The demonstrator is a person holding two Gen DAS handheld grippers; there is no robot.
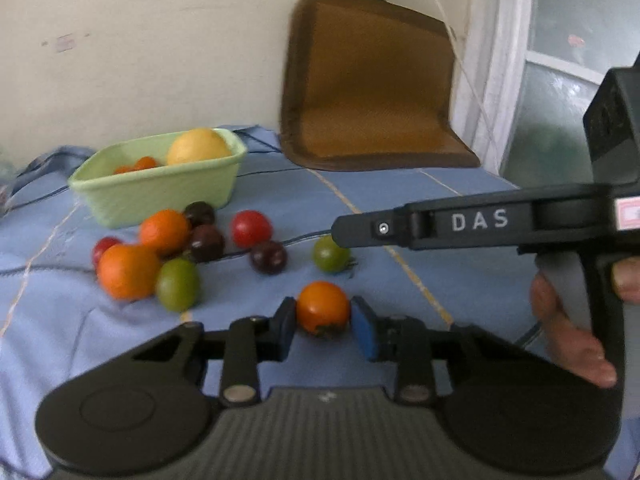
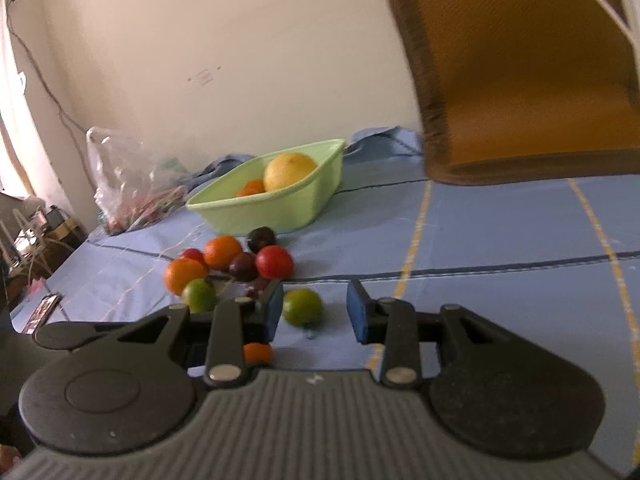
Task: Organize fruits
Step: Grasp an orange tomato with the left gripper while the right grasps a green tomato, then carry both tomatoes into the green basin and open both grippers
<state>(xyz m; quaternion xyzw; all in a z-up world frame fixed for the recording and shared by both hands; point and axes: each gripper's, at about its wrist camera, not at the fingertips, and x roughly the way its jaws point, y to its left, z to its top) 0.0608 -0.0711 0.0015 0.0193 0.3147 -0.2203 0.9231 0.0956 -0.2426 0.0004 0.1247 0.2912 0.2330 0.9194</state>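
the green tub [image 1: 160, 190] holds only a yellow fruit [image 1: 199, 147] and small orange ones; most fruit lies loose on the bed. left hand-held gripper [image 1: 323, 322] pinches an orange tomato [image 1: 322, 307]; right hand-held gripper [image 2: 314, 314] gapes, empty, beside a green tomato [image 2: 302, 307].

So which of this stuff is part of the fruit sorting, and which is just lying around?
Job:
green tub, holding a yellow fruit
loose fruits on the cloth
orange fruit between the left gripper jaws
green fruit by the right gripper

Lying about:
brown mat
plastic bag
phone
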